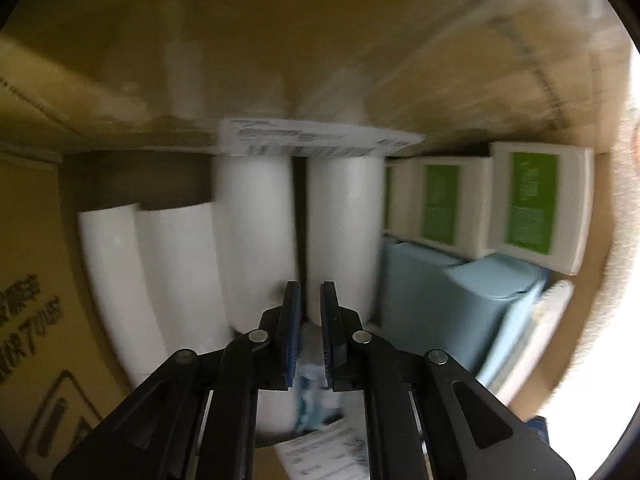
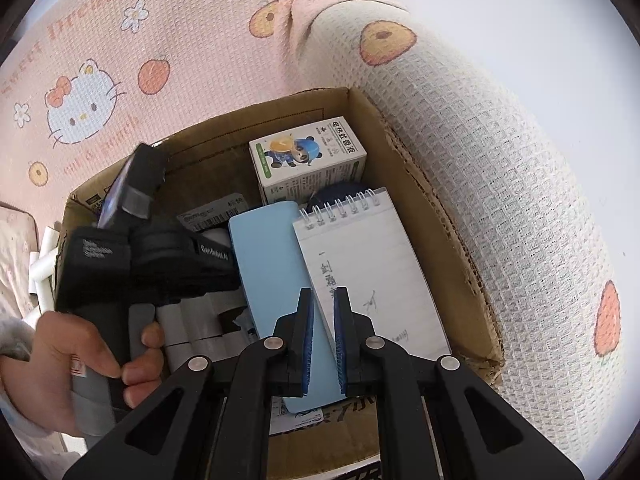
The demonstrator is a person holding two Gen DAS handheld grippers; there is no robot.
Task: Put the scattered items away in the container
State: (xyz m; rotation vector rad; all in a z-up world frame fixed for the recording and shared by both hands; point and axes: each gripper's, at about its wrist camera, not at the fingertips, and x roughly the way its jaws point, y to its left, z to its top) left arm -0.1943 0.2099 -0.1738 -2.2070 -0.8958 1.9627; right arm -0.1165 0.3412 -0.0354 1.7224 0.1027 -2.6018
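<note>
In the left wrist view I look down into the cardboard box [image 1: 280, 40]. My left gripper [image 1: 310, 292] hangs over two upright white rolls [image 1: 256, 232], its jaws a narrow slit apart with nothing between the tips. A blue-and-white packet [image 1: 314, 394] lies below them. In the right wrist view my right gripper [image 2: 323, 292] hovers shut and empty over a light blue case [image 2: 272, 264] and a spiral notepad [image 2: 368, 272] in the box [image 2: 440, 208]. A hand [image 2: 80, 356] holds the left tool's black housing [image 2: 160, 256] inside the box at the left.
White boxes with green labels [image 1: 444, 204] and pale blue boxes [image 1: 432, 292] fill the box's right side. A panda-printed carton [image 2: 308, 156] stands at its far wall. A pink cartoon blanket [image 2: 160, 40] surrounds the box; white tubes [image 2: 44, 264] lie outside its left edge.
</note>
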